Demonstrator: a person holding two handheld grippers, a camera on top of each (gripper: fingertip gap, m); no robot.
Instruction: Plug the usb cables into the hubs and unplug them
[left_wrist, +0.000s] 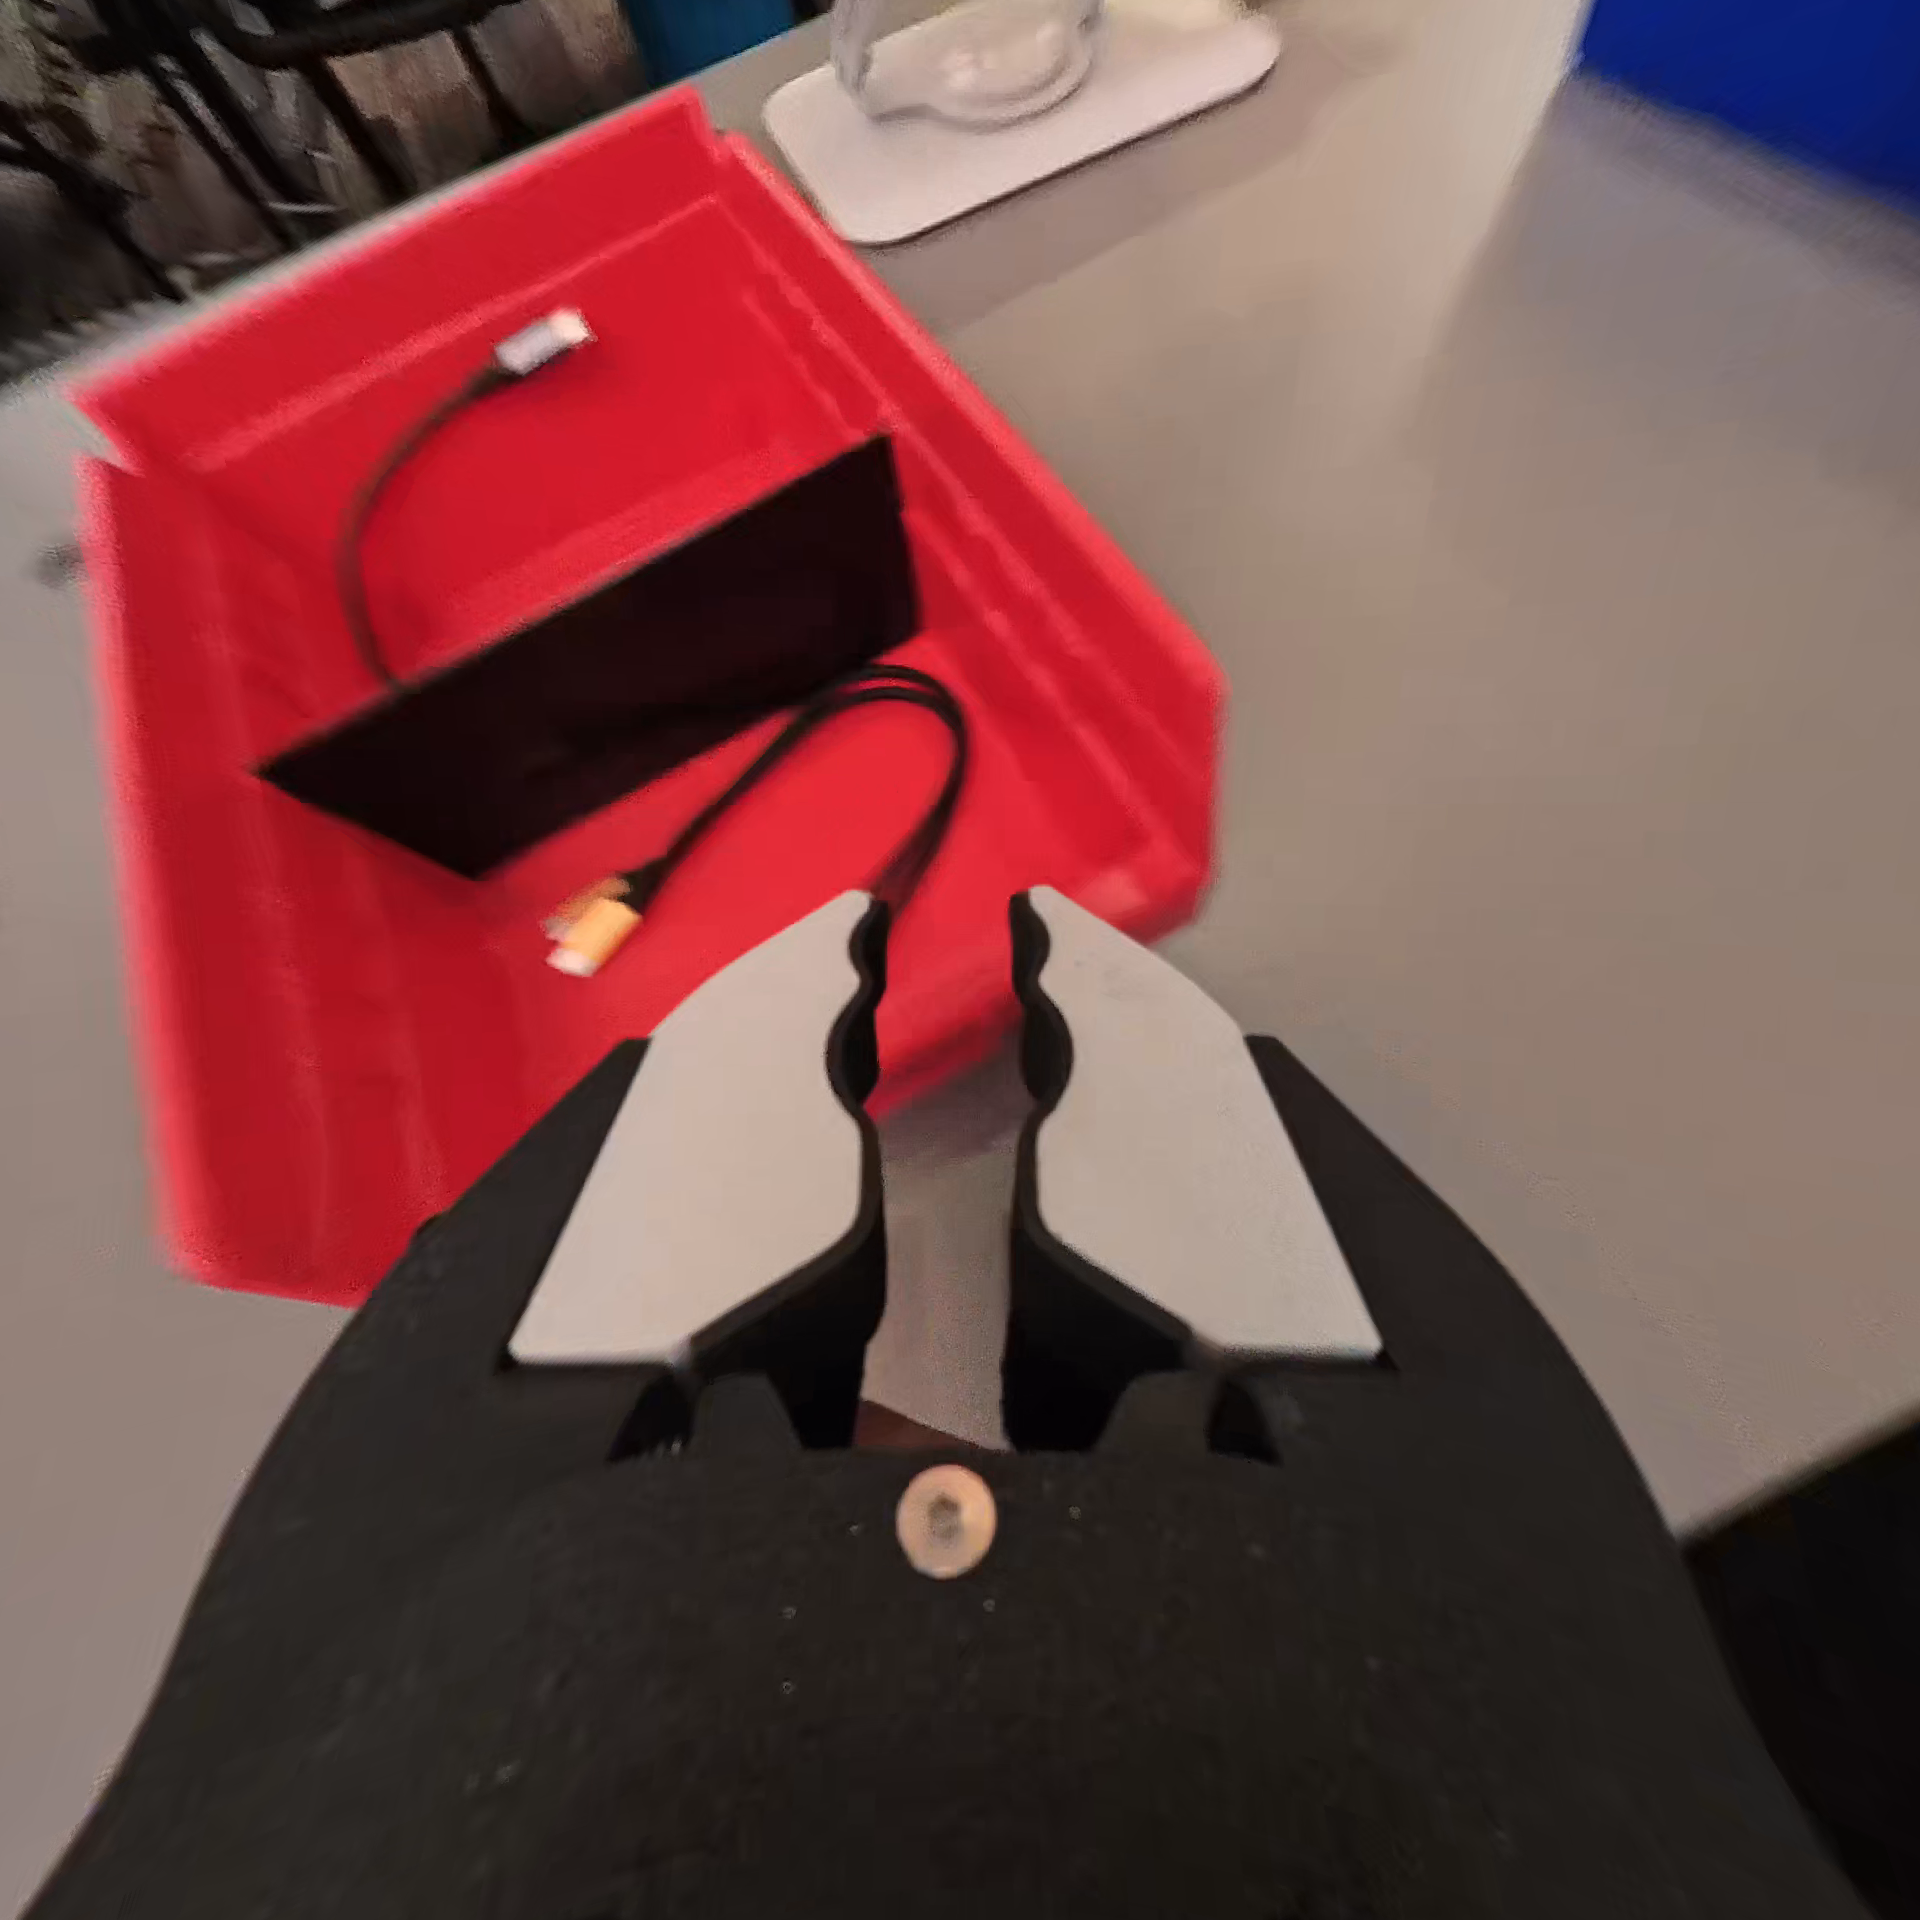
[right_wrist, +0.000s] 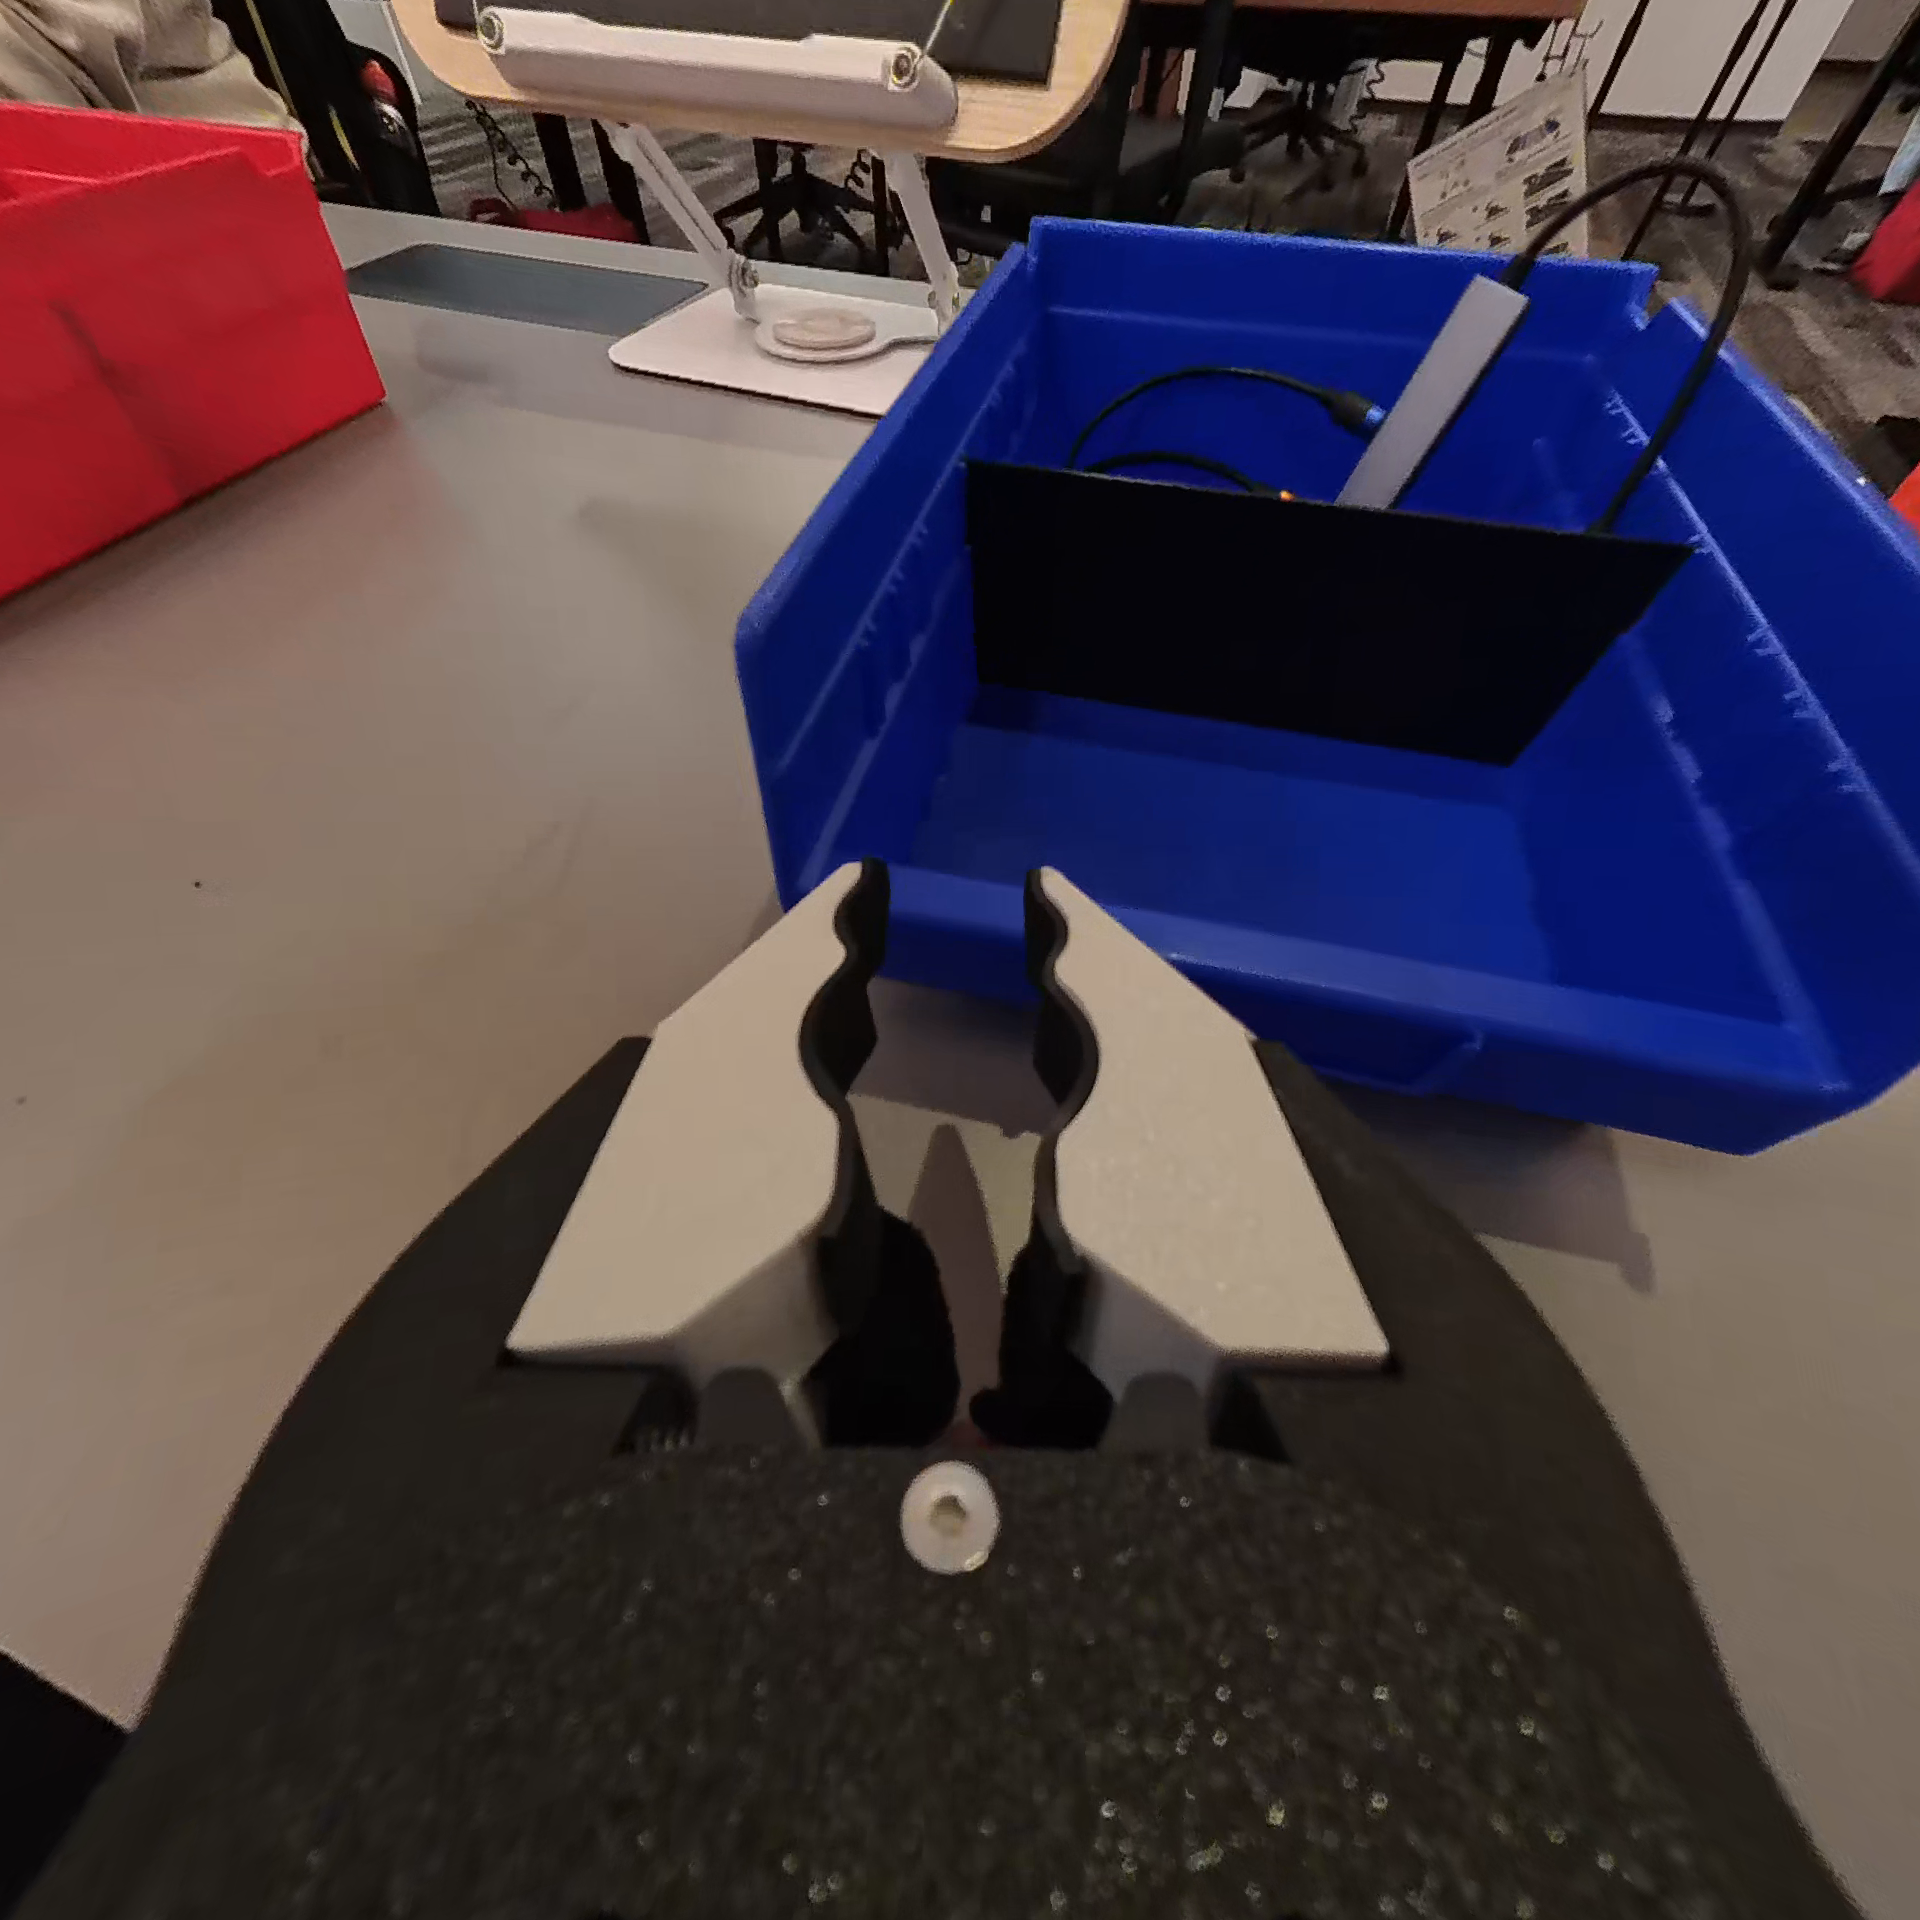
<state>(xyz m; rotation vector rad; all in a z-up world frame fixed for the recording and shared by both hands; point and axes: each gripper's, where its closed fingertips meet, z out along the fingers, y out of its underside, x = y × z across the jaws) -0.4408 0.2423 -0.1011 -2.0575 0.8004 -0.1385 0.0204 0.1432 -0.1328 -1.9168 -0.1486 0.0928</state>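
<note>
In the left wrist view a red bin holds a black divider. In front of the divider lie black USB cables with orange plugs; behind it lies a cable with a silver plug. My left gripper is open and empty above the bin's near corner. In the right wrist view a blue bin has a black divider. Behind it a grey hub leans with black cables beside it. My right gripper is open and empty at the bin's near rim.
Both bins stand on a grey table. A white stand base sits at the table's far side, also in the left wrist view. The red bin shows at the left of the right wrist view. Chairs and desks stand beyond. Some 45 cm of space lies between my two pairs of fingers. The left gripper is farther from the grey hub, some 60 cm, than the right, some 25 cm.
</note>
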